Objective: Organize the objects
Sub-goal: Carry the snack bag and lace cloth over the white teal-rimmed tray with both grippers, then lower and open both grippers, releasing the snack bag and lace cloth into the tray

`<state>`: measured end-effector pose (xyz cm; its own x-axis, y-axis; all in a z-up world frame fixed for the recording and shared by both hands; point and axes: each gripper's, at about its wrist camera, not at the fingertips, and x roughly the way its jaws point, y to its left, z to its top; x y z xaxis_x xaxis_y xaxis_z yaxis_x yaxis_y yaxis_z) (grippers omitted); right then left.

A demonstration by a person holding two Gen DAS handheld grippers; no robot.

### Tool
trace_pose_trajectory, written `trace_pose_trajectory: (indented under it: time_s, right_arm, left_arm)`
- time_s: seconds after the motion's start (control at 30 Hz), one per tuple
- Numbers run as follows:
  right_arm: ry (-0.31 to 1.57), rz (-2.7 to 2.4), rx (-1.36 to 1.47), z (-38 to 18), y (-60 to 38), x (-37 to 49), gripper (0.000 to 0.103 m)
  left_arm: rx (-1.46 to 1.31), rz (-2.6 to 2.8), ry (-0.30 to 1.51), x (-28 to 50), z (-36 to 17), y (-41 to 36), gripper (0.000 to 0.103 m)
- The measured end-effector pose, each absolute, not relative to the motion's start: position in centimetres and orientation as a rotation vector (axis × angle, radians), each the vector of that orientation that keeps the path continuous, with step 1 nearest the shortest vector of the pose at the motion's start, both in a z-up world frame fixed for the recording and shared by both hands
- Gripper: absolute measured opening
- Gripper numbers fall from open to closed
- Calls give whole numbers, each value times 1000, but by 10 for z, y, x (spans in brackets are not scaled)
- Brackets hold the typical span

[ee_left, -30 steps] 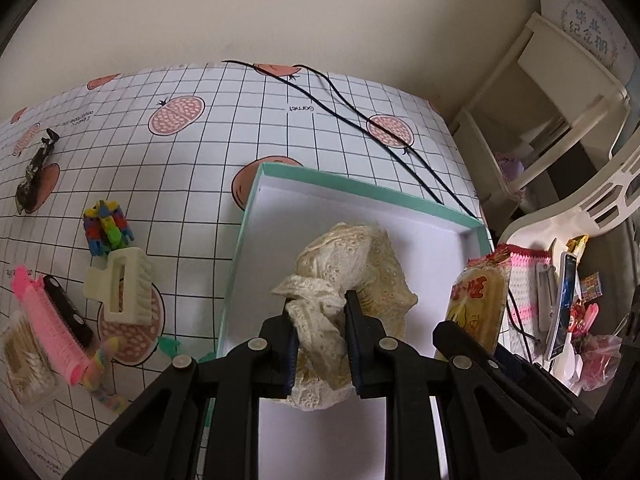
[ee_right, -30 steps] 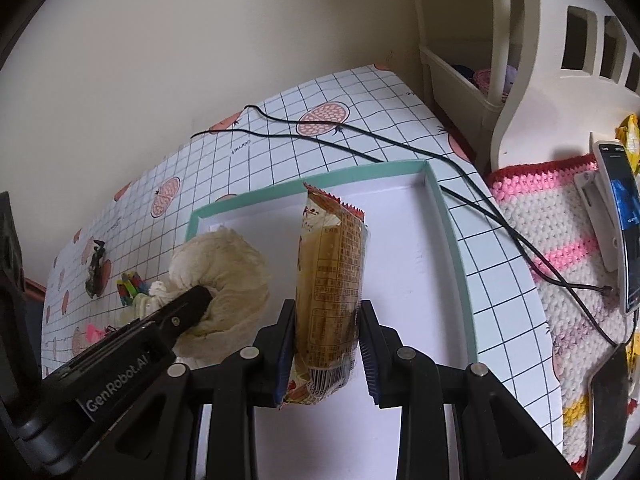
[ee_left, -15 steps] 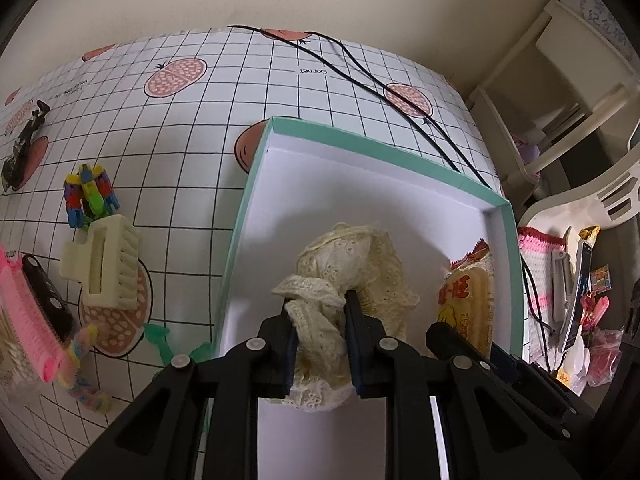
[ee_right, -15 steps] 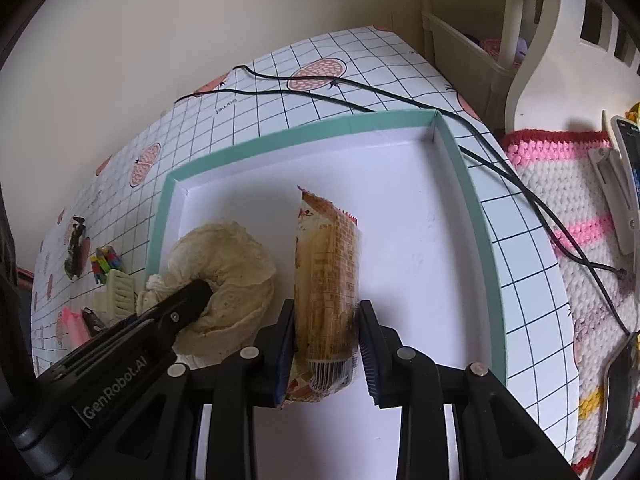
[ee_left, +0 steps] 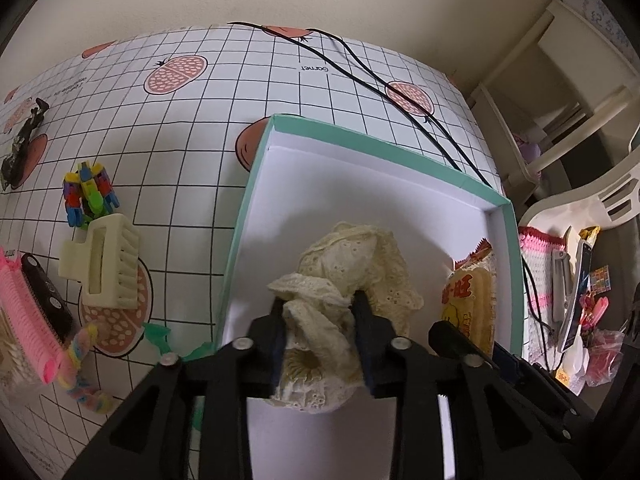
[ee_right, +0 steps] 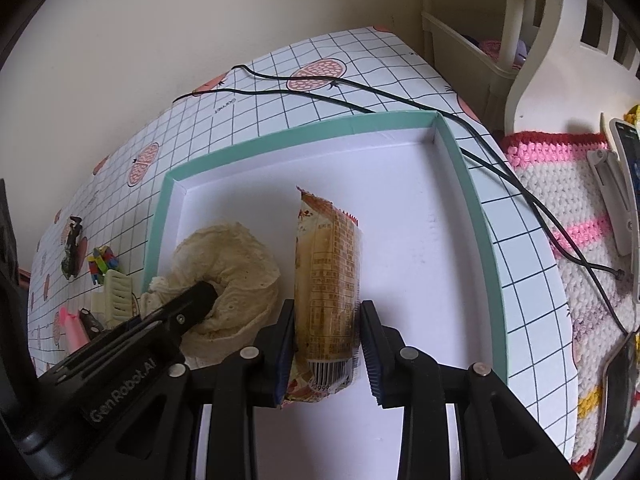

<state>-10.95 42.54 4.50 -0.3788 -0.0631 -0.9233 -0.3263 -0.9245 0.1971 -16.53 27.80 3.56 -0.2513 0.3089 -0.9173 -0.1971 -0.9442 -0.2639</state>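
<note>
Lace cloth [ee_left: 352,272]: cream, bunched; pinched at its near end between the jaws of the left gripper [ee_left: 320,336]; seen over the white floor of the box, left half; whether it rests on the floor cannot be told.
Snack packet [ee_right: 326,280]: orange-brown wrapper, printed back and barcode turned to the right wrist camera; lying lengthwise over the box floor, just beside the cloth at its 3 o'clock.
Right gripper [ee_right: 328,344]: jaws set on either side of the packet's near end; the left pad touches the wrapper, a narrow gap shows at the right pad, so a firm pinch cannot be told.
Box [ee_left: 368,136]: shallow, teal rim, white inside; placed on the table.
Table [ee_left: 200,128]: covered in white grid cloth with pink fruit prints.
Black cables [ee_left: 400,92]: two, run across the table past the box's far right corner, at 1 o'clock from the cloth.
Items at 9 o'clock of the box, on the table: cream claw clip [ee_left: 104,264]; multicoloured block toy [ee_left: 90,196] just beyond it; pink hair roller [ee_left: 24,320] and a black oblong item [ee_left: 46,300] touching side by side; pastel twisted hair tie [ee_left: 80,364] nearest the camera.
Black hair clip [ee_left: 22,140]: far left, at 10 o'clock, well apart from the box.
Crocheted mat [ee_right: 568,216]: pink, white and red, at 3 o'clock beyond the table edge.
</note>
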Motion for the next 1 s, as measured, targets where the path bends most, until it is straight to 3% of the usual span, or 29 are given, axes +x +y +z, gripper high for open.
trace_pose_trajectory:
  time_s: [0.3,0.73,1.0]
  right_arm:
    - [525,2442,-1622,60,424,-108,36]
    - [490,2503,-1555,93,417,-101,39]
    - [480,2508,-1555,97,415,-101,39]
  left_arm:
    - [-1663,2277,-173,-165,57,268,53]
    - [-1560,2331,-208,-162,100,257,55]
    - [-1589,2362,-236,-163,99,245,60]
